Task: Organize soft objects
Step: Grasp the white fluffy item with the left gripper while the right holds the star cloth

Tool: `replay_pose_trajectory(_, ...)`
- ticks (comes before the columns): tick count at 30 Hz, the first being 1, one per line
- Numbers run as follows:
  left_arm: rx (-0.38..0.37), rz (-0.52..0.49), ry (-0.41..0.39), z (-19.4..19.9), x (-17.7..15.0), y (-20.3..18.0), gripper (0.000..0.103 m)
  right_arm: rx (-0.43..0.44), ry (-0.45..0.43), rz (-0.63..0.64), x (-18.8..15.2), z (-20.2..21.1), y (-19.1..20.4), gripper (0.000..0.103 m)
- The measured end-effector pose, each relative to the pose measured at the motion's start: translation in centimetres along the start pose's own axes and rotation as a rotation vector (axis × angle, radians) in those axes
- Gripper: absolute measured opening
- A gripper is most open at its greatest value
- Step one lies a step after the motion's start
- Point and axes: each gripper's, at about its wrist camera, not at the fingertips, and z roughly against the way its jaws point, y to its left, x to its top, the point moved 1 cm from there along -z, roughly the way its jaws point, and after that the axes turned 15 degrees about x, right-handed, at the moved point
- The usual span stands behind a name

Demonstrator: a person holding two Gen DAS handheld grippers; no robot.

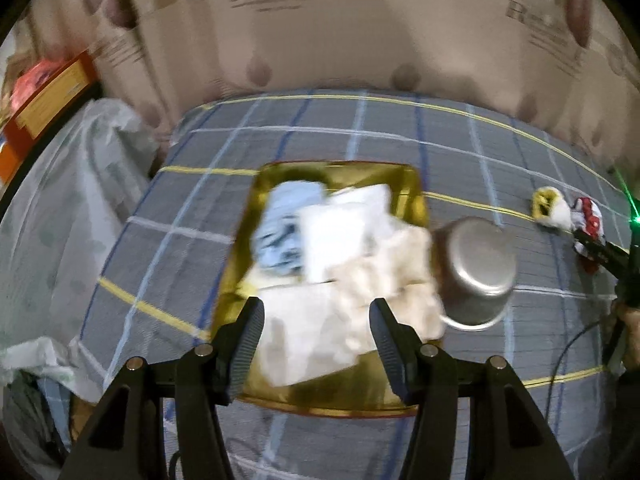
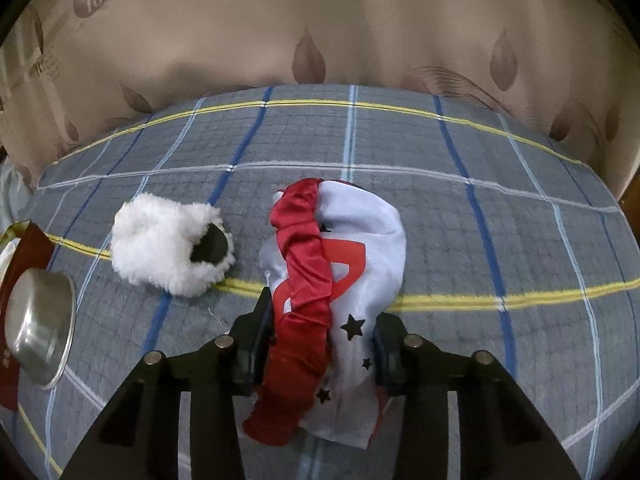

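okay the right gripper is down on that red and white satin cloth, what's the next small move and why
Probably lift the red and white satin cloth straight up off the plaid bedcover. The right gripper has its jaws closed on the bunched fabric, yet most of the cloth lies on the cover. The gold tray, already holding folded cloths, sits to the left, past the overturned steel bowl, so height seems needed first.

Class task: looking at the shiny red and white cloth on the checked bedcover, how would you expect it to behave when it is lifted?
The red and white satin cloth will probably go floppy and hang, since it already lies bunched in loose folds. Its glossy sheen suggests it may be slippery, so it could slide between the pads of the right gripper closed around it. It looks thin, so likely light.
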Motion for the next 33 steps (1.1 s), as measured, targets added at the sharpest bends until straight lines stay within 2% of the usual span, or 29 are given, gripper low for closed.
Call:
replay_pose_trajectory(7,-0.099,-0.072,-0.019,0.8,1.1,-5.4,0.056,-0.029,-0.016,-0.015,-2.1,3.1,-2.0,0.036)
replay_pose_trajectory(15,-0.168,-0.139,-0.042,1.3,2.3,-10.9,0.056,-0.108,-0.034,-0.062,-4.5,6.6,-6.1,0.036)
replay_pose_trajectory(23,-0.21,-0.189,-0.031,1.4,3.0,-16.0,0.056,-0.186,-0.049,-0.105,-5.0,8.4,-10.4,0.036)
replay_pose_trajectory(33,-0.226,-0.221,-0.035,1.5,4.4,-20.8,0.056,-0.221,-0.048,-0.09,-3.5,8.0,-13.3,0.037)
